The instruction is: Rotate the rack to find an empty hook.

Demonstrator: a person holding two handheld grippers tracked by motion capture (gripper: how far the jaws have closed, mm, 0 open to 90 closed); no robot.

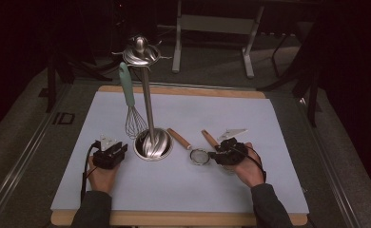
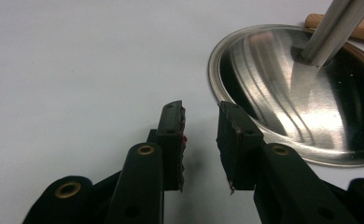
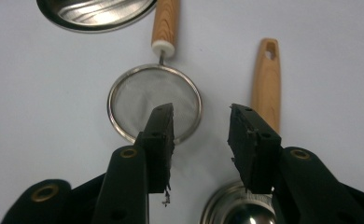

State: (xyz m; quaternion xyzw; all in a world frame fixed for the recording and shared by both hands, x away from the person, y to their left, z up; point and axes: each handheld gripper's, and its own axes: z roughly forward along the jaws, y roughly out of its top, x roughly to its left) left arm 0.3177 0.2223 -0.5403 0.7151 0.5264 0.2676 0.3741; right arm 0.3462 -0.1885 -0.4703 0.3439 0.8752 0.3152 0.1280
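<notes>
Wooden table [image 1: 183, 219], light edge showing front and back, covered by a pale blue-grey mat [image 1: 198, 180]. Resting on the mat: the round steel base of a utensil stand [image 1: 153, 144], left of centre; just right of it a small mesh strainer [image 1: 199, 156] with a wooden handle angled away toward the far left; beside that, a second wooden handle [image 1: 210, 138], its steel bowl [image 3: 238, 210] near the right tool's jaws. Strainer rim and stand base apart, not touching.
</notes>
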